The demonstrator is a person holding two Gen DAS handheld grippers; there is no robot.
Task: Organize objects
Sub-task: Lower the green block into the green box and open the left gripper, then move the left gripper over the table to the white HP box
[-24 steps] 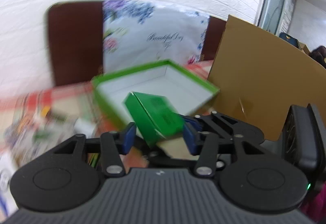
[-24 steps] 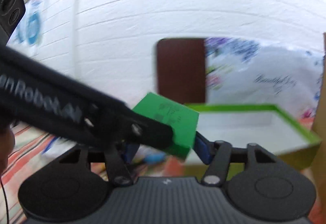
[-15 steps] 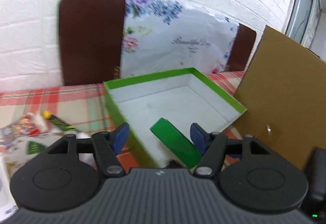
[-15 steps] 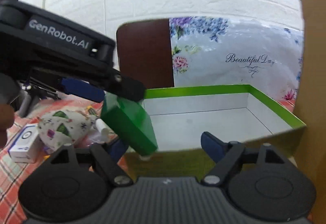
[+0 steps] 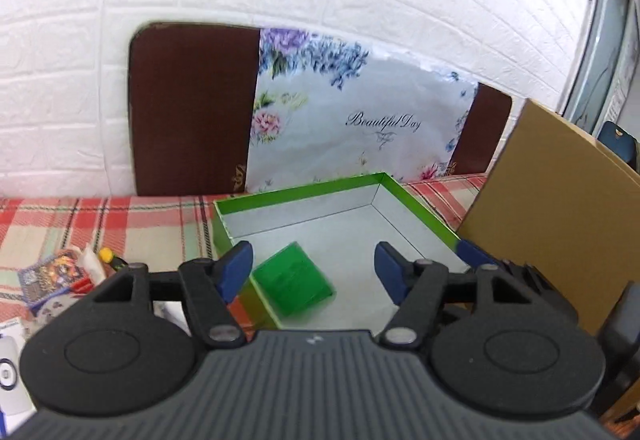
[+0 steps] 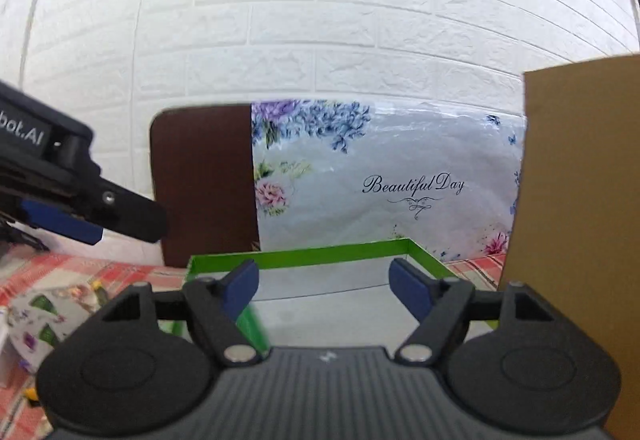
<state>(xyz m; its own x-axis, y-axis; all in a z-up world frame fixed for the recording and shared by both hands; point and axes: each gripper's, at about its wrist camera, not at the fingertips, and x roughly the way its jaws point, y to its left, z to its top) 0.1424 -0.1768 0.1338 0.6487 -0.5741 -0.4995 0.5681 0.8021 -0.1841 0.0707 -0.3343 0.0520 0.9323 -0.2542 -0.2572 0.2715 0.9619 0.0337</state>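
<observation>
A small green box [image 5: 294, 284] lies tilted inside the open green tray [image 5: 420, 205] with white inner walls, near its front left corner. My left gripper [image 5: 314, 272] is open and empty, just above and behind the tray. My right gripper [image 6: 324, 288] is open and empty in front of the same tray [image 6: 320, 256]; a blurred green edge of the small box [image 6: 250, 324] shows by its left finger. The left gripper's finger [image 6: 64, 222] shows at the left of the right wrist view.
A cardboard sheet [image 5: 548, 207] stands right of the tray. A floral bag [image 5: 352, 127] and a brown board [image 5: 192, 107] lean on the white brick wall. Small packets and a floral pouch [image 6: 44, 312] lie left on the checked cloth [image 5: 100, 220].
The small green box went from held between the grippers to lying in the tray. Both grippers opened and drew back and up.
</observation>
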